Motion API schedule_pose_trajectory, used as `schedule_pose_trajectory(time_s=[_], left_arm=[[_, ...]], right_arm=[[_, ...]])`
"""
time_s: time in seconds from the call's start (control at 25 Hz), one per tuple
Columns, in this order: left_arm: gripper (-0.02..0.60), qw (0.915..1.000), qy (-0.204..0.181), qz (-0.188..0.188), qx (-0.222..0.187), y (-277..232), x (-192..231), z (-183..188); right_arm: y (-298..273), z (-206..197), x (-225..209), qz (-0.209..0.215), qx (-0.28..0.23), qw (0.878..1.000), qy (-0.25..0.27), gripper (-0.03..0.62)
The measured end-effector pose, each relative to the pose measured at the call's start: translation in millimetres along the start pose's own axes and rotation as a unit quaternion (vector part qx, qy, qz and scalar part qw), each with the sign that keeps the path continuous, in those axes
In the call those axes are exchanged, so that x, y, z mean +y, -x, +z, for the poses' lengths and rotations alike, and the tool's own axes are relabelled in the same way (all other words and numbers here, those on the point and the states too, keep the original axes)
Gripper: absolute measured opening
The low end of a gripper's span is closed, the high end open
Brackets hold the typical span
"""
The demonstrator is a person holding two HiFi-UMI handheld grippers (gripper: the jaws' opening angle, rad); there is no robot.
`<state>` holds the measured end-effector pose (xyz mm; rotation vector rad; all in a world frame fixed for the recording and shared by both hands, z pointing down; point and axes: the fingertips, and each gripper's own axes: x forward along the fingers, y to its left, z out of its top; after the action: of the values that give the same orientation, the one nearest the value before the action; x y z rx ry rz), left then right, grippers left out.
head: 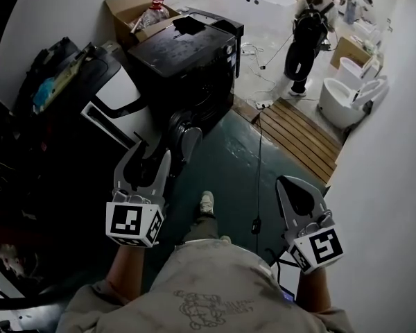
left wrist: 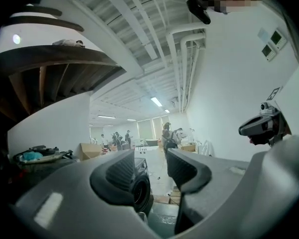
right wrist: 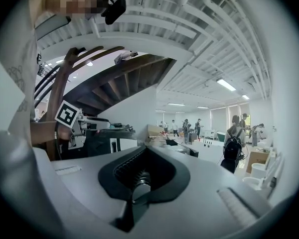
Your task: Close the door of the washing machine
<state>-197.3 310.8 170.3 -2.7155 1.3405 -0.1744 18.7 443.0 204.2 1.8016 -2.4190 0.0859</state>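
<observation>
Holds the left gripper (head: 154, 151) spread wide and empty toward the round door (head: 185, 141) (swung outward from the black washing machine (head: 187, 61)), the right gripper (head: 286, 186) pinched together on nothing.

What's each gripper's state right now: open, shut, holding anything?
Left gripper: open, nothing between its jaws.
Right gripper: shut, holding nothing.
</observation>
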Motion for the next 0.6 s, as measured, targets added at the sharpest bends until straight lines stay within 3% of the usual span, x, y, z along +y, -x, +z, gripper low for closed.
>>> schedule_pose_trajectory(time_s=[0.6], left_arm=[[0.198,0.9992,0.008,-0.01,0.038,-66,34,-50]], right_arm=[[-65,-29,-32,-0.005,0.033,0.999,-0.006,0.028]])
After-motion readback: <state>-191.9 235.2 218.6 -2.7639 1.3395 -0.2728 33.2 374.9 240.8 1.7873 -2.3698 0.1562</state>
